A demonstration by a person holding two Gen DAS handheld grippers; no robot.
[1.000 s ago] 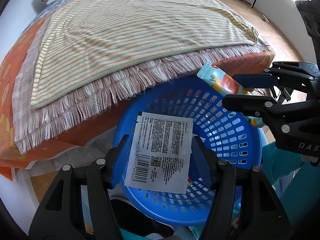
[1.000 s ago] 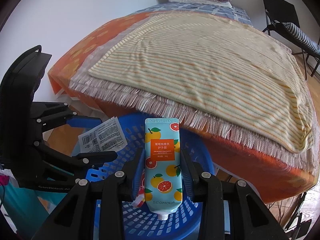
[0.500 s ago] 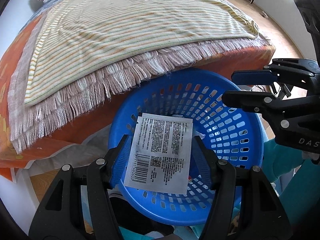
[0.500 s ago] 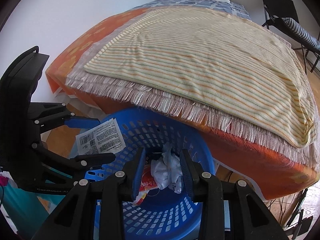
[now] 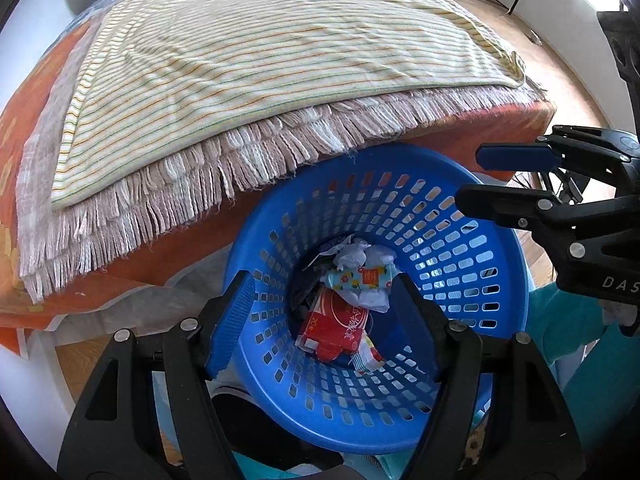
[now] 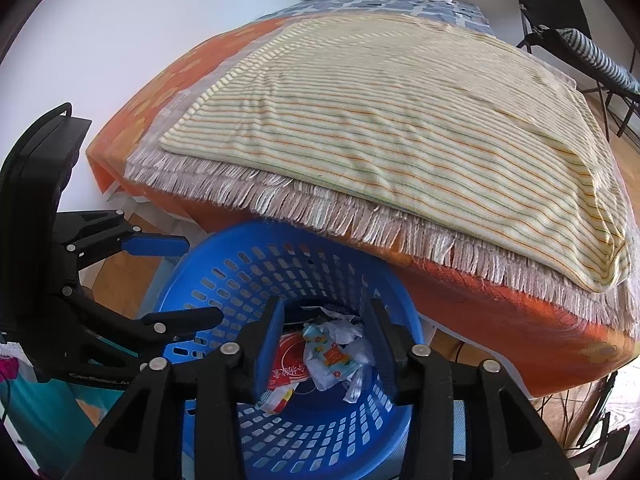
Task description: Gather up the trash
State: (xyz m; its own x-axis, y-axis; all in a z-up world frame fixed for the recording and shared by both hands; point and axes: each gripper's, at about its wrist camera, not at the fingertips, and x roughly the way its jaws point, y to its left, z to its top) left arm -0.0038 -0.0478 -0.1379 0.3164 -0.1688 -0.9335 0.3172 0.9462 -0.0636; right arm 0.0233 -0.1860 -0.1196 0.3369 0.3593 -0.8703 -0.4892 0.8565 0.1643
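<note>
Fingers of left gripper spreading, nothing between them; right gripper likewise widening, empty. Both hang over blue basket, tips pointing steeply down into it. Trash directly below fingers on basket floor: fruit-print tube, crumpled white plastic, red packet. Drop looks done; best to lift straight up, keep fingers off rim so basket does not tip. Beyond fingertips, fringed blanket overhangs basket; striped sheet on bed looks bare of trash.

One blue basket holds one fruit-printed tube, one red packet and some crumpled white wrappers, count unclear.
</note>
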